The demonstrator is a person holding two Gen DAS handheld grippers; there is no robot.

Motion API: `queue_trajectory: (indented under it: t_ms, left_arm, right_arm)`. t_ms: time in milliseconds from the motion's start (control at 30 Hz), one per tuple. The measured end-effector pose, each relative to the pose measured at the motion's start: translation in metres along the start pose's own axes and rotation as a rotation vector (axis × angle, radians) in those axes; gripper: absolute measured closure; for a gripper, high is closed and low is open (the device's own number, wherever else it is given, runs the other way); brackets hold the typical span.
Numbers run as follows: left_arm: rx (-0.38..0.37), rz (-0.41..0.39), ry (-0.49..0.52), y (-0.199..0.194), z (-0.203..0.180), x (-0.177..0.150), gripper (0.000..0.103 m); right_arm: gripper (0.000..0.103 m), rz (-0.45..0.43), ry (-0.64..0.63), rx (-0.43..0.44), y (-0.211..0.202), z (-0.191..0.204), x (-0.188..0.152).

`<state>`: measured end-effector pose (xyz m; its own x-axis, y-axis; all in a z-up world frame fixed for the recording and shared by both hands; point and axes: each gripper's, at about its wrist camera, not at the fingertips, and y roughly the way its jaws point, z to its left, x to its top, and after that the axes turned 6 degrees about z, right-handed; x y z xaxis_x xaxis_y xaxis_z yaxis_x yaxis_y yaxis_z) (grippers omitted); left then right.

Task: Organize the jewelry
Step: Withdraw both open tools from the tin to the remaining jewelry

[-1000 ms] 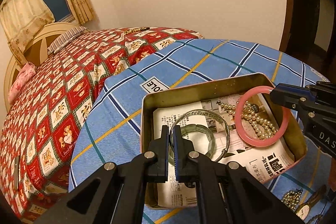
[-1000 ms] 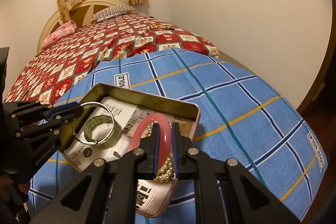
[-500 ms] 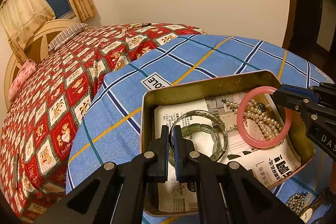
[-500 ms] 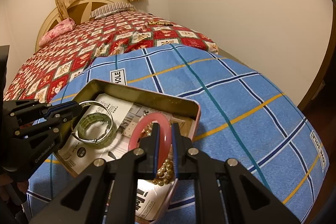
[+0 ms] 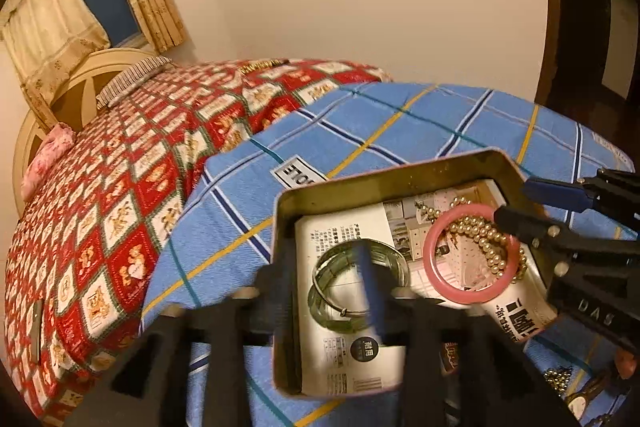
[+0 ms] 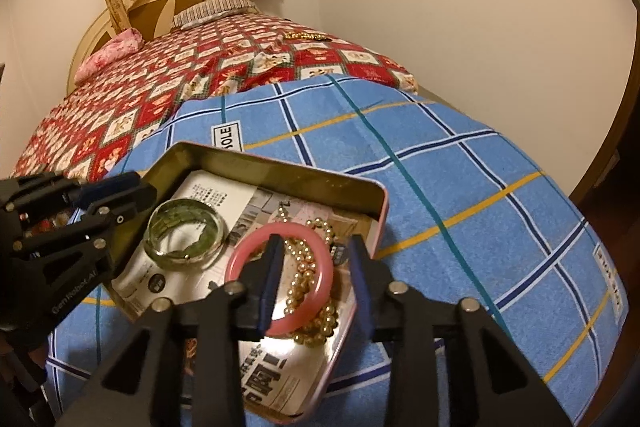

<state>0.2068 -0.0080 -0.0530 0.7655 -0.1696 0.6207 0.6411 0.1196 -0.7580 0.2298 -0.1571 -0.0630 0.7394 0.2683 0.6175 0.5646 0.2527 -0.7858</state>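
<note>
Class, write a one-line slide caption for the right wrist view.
Open right gripper straddling a pink bangle and pearls in a tin.

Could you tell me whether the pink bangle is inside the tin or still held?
Inside the tin, released: the pink bangle lies over the pearl beads, between the open right gripper's fingers.

We see a shallow metal tin point(image 6: 280, 174) on the blue checked blanket point(image 6: 460, 195), printed paper lining point(image 5: 340, 355) inside, green bangle point(image 6: 185, 231) left, pink bangle point(image 6: 280, 279) right over the pearl bead strand point(image 6: 308, 307), red patterned quilt point(image 6: 160, 99) behind.
</note>
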Motion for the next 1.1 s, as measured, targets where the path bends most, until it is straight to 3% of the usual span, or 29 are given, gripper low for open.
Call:
queue_trajectory:
  t_ms: [33, 67, 367, 433, 767, 1100]
  left_arm:
    - [0.009, -0.02, -0.003, -0.006, 0.001, -0.002, 0.036]
    - [0.015, -0.045, -0.002, -0.014, 0.002, -0.004, 0.033]
    - [0.015, -0.068, -0.021, -0.058, 0.017, -0.042, 0.033]
    - [0.018, -0.052, -0.035, -0.063, 0.02, -0.057, 0.033]
    - [-0.017, 0.066, -0.109, -0.063, 0.021, -0.136, 0.033]
    - [-0.045, 0.073, -0.115, -0.069, 0.011, -0.152, 0.033]
  right_arm:
    - [0.059, -0.004, -0.007, -0.005, -0.003, 0.002, -0.001]
    - [0.057, -0.007, -0.007, -0.004, -0.005, 0.002, -0.001]
    - [0.048, -0.022, -0.029, -0.007, -0.045, 0.004, -0.019]
    - [0.044, -0.028, -0.041, -0.02, -0.054, 0.002, -0.029]
    - [0.044, 0.013, -0.02, -0.034, -0.078, -0.009, -0.103]
    - [0.042, 0.092, -0.064, 0.036, -0.081, -0.009, -0.145]
